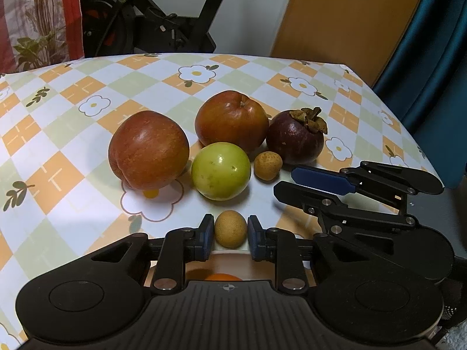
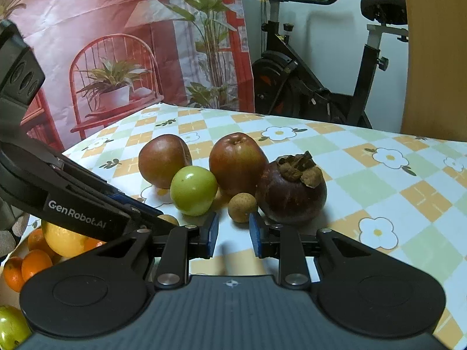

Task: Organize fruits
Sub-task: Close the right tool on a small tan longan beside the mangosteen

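The left gripper [image 1: 230,233] holds a small tan longan [image 1: 230,229] pinched between its blue pads [image 1: 206,234], over the rim of a white bowl [image 1: 230,252] that shows just below the fruit; the step in hand looks like dropping this longan in with the fruit already gathered there (oranges [image 2: 32,262], a lemon [image 2: 62,240] and a green fruit [image 2: 10,328] sit in that container in the right wrist view, though its full shape is hidden); to do it well, I would lower the longan until it is near the pile before easing the pads apart, since a round, hard-shelled fruit will roll or bounce if let go from high up; the squeeze should stay light, as the thin shell could crack. The right gripper [image 2: 233,234] is empty, its fingers narrowly parted, aimed at a second longan [image 2: 242,207] that rests on the checked tablecloth [image 2: 379,198] just beside a dark purple mangosteen [image 2: 292,194] with a dry, leathery calyx; behind them stand two red-brown apples [image 2: 163,160] [image 2: 238,163] with smooth, waxy skin, and a glossy green round fruit [image 2: 194,191] in front of them, close against the first apple; the cloth looks slick, so anything nudged may skid.
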Tool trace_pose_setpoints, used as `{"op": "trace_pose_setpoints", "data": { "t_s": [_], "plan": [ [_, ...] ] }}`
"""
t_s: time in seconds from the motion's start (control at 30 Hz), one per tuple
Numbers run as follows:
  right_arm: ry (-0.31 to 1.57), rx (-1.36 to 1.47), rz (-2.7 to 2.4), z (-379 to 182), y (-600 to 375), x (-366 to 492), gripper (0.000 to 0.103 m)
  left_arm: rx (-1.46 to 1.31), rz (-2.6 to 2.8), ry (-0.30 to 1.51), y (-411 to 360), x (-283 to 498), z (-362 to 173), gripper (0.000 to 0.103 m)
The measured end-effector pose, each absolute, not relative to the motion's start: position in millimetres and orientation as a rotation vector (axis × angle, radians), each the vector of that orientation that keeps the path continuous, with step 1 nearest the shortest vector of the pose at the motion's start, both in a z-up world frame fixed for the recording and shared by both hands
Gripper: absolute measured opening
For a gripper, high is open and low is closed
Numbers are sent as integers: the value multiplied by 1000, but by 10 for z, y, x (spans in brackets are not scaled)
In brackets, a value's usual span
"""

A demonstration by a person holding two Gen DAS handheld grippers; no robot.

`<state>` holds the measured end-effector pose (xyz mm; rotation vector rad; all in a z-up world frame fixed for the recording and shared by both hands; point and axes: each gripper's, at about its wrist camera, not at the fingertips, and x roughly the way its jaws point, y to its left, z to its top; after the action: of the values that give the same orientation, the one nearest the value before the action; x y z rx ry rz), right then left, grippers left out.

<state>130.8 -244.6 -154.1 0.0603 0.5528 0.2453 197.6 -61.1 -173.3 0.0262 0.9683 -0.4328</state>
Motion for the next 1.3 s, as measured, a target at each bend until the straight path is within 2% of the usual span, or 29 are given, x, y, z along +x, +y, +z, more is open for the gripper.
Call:
{"op": "trace_pose_setpoints", "data": {
  "t_s": [0.33, 0.73, 1.07, 1.3],
  "plan": [
    [506, 8, 250, -1480, -2378, 1313, 26, 13, -414, 963, -539, 1982, -1732, 26],
    [511, -256, 277, -1506, -2086, 1505, 26, -18, -403, 963, -473, 1988, -1733, 26],
    [612, -116, 268, -1533, -2350, 1290, 26, -32, -403, 953, -435, 1976, -1748, 26],
    [577, 5, 218, -1459, -2476, 1205, 27, -35, -403, 948, -416, 1963, -1750, 26]
  ]
}}
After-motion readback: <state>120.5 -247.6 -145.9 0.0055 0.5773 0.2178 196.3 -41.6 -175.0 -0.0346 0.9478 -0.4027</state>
